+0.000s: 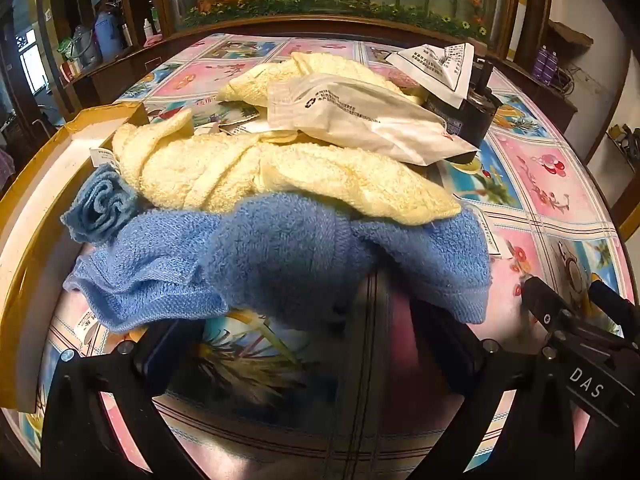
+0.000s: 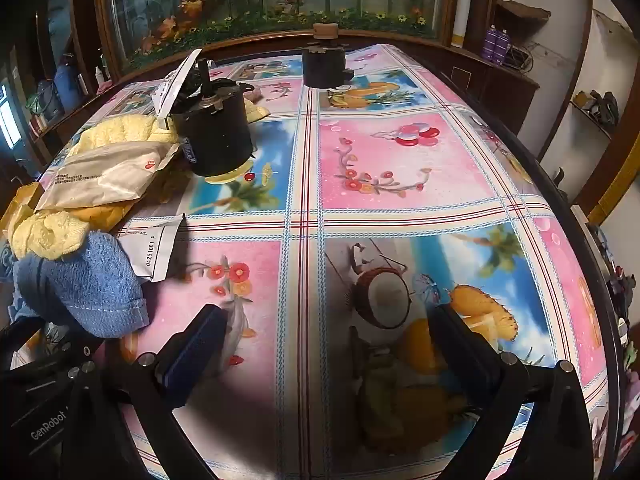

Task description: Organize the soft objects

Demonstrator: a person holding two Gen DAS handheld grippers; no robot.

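Our left claw [image 1: 298, 344] is spread wide, holding nothing, and the blue towel [image 1: 280, 256] drapes right over its tips, bunched into a soft hump between the two fingers. It looks light and floppy, so we judge a pinch on that thick middle fold will hold better than a bite on the thin hem, which would likely let the rest sag and drag.

Our right claw [image 2: 324, 344] is also released and empty, hovering over bare tablecloth [image 2: 400, 168], with the towel's corner just to its left.

Beyond the blue towel lies a yellow towel [image 1: 280, 176], partly overlapping it — lifting one may tug the other. A smaller blue cloth [image 1: 100, 204] sits rolled up ahead and to the left of the left claw, against a yellow-rimmed tray [image 1: 24, 216].

Farther on, a white plastic packet [image 1: 360, 120] rests on the yellow pile, slick and likely to slide off. Behind it stands a black cylinder [image 2: 212, 132] — hard, best avoided.

Open room lies ahead and right of the right claw; the table edge curves away far right.
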